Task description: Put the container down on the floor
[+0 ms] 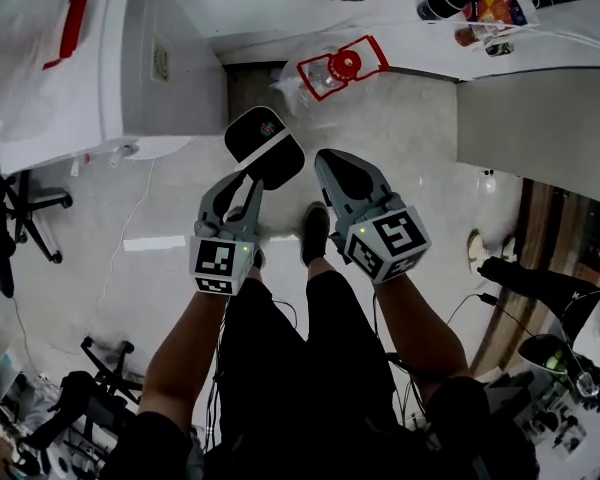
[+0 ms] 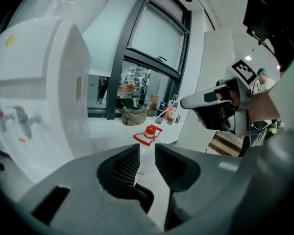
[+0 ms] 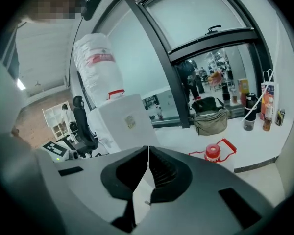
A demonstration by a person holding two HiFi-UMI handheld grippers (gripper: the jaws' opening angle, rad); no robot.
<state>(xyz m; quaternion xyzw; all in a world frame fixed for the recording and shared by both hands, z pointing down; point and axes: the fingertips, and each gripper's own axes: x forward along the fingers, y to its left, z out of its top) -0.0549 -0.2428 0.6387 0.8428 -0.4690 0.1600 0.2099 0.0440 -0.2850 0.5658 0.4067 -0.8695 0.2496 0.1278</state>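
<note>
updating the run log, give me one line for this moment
clear red-capped jug: on floor, unheld | left tongs: open, empty | right tongs: shut

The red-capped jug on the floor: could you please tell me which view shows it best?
The head view: the whole jug shows from above, unobstructed. The left gripper view shows its cap and handle past the jaws; the right gripper view shows mostly cap and handle.

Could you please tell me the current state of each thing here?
container, on the floor, red cap on, nothing holding it.
left gripper, jaws apart, nothing between them.
right gripper, jaws together, empty.
water dispenser, big bottle mounted on top.
</note>
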